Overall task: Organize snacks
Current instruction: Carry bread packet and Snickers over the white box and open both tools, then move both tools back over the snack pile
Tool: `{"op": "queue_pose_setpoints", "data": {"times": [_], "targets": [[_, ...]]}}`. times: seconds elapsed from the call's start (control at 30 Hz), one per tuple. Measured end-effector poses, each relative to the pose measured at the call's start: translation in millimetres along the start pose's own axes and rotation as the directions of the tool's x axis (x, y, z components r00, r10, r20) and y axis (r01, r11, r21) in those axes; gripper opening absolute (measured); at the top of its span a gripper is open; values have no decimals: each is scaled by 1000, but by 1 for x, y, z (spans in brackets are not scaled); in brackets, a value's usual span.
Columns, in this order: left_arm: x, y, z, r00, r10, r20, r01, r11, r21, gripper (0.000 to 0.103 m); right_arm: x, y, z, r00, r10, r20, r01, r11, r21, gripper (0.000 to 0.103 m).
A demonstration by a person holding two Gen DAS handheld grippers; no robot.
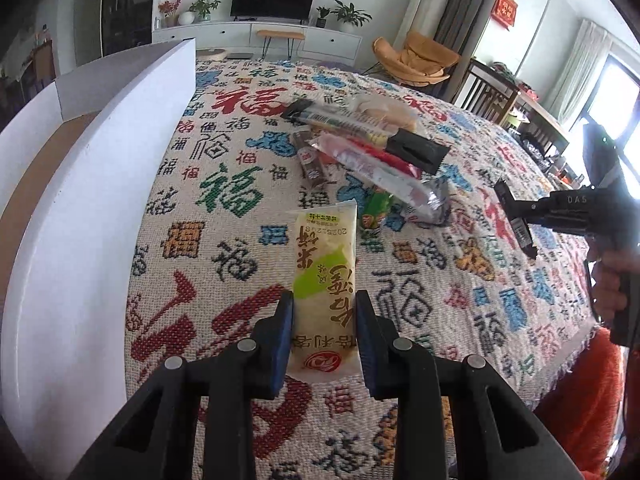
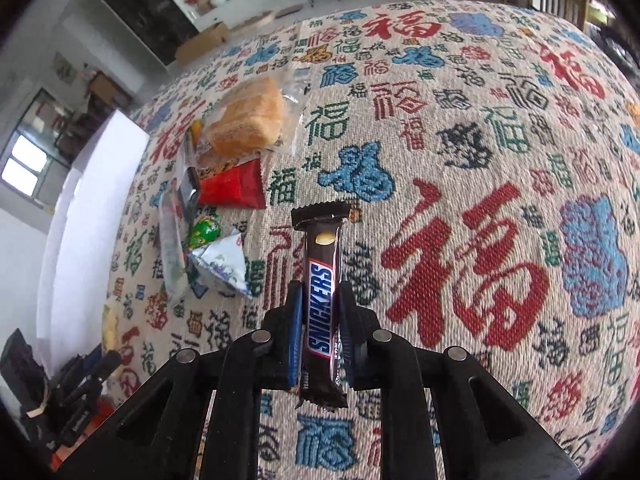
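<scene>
My left gripper is shut on a cream and green rice cracker packet, held above the patterned cloth. My right gripper is shut on a brown Snickers bar, held above the cloth. It also shows in the left wrist view at the right, holding the bar. A pile of snacks lies on the cloth ahead: dark bars, a red and white packet, a silver packet, a green sweet. In the right wrist view the pile lies to the left, with a bread pack and a red packet.
A white box with a brown cardboard floor stands at the left, its wall close to my left gripper; it shows as a white wall in the right wrist view. The table is covered by a woven cloth with coloured characters. Chairs stand beyond.
</scene>
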State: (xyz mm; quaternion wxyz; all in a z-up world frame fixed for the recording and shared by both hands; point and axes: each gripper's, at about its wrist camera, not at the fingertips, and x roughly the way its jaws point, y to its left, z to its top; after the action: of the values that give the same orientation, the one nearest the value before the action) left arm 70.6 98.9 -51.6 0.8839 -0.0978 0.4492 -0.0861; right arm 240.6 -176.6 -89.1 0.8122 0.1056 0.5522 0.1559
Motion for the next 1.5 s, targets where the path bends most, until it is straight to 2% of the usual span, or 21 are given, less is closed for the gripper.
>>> {"op": "queue_pose_setpoints", "data": {"times": [0.17, 0.3, 0.4, 0.5, 0.57, 0.7, 0.77, 0.8, 0.83, 0.87, 0.9, 0.93, 0.97, 1.03, 1.07, 1.13, 1.23, 1.33, 1.4, 1.5], "targets": [[-38, -10, 17, 994, -95, 60, 97, 995, -24, 29, -36, 6, -12, 995, 87, 55, -87, 996, 6, 17], [-86, 5, 33, 980, -125, 153, 136, 988, -67, 29, -65, 45, -6, 981, 165, 101, -157, 984, -79, 17], [-124, 37, 43, 970, -105, 219, 134, 984, -119, 29, -86, 87, -2, 960, 255, 118, -237, 959, -154, 17], [-160, 80, 51, 962, -10, 271, 57, 984, -167, 29, -98, 141, 5, 924, 367, 110, -337, 915, -223, 17], [-179, 110, 55, 953, 107, 283, -51, 978, -200, 29, -102, 186, 9, 897, 433, 88, -395, 874, -282, 17], [-197, 172, 51, 924, 284, 258, -205, 934, -294, 29, -90, 277, -1, 859, 511, 22, -462, 793, -397, 18], [-193, 196, 48, 904, 364, 223, -284, 903, -322, 29, -75, 314, -10, 851, 525, -7, -476, 767, -430, 18], [-188, 206, 46, 894, 405, 192, -327, 883, -337, 33, -65, 329, -13, 850, 527, -21, -482, 760, -437, 18], [-181, 216, 44, 885, 436, 161, -363, 865, -346, 44, -55, 342, -15, 847, 531, -34, -489, 753, -439, 20], [-172, 223, 41, 879, 460, 126, -395, 849, -350, 69, -44, 352, -20, 849, 526, -47, -490, 752, -440, 24], [-164, 228, 38, 868, 487, 96, -427, 831, -356, 92, -35, 359, -24, 861, 505, -58, -475, 761, -442, 30], [-160, 230, 32, 855, 512, 86, -453, 816, -360, 94, -29, 362, -26, 874, 482, -59, -456, 773, -441, 50], [-155, 229, 27, 849, 521, 87, -461, 812, -357, 94, -29, 360, -29, 880, 472, -42, -441, 783, -438, 60], [-149, 218, 21, 862, 497, 104, -438, 832, -341, 94, -28, 341, -32, 887, 462, 10, -408, 794, -451, 61], [-144, 215, 20, 866, 489, 108, -431, 837, -336, 94, -29, 331, -32, 897, 441, 34, -378, 803, -460, 62], [-138, 197, 22, 876, 465, 125, -409, 856, -316, 94, -30, 300, -29, 920, 377, 104, -294, 842, -453, 63], [-134, 157, 26, 909, 376, 178, -326, 910, -257, 94, -35, 230, -29, 938, 230, 260, -112, 909, -402, 69], [-124, 97, 40, 943, 252, 220, -222, 963, -150, 99, -28, 143, -29, 926, -7, 376, 124, 949, -289, 69], [-112, 60, 47, 959, 176, 222, -164, 984, -71, 103, -20, 81, -29, 911, -153, 382, 241, 951, -193, 69], [-75, 10, 49, 985, 58, 163, -62, 998, 23, 103, -18, 4, -30, 889, -298, 347, 337, 940, -55, 69]]}}
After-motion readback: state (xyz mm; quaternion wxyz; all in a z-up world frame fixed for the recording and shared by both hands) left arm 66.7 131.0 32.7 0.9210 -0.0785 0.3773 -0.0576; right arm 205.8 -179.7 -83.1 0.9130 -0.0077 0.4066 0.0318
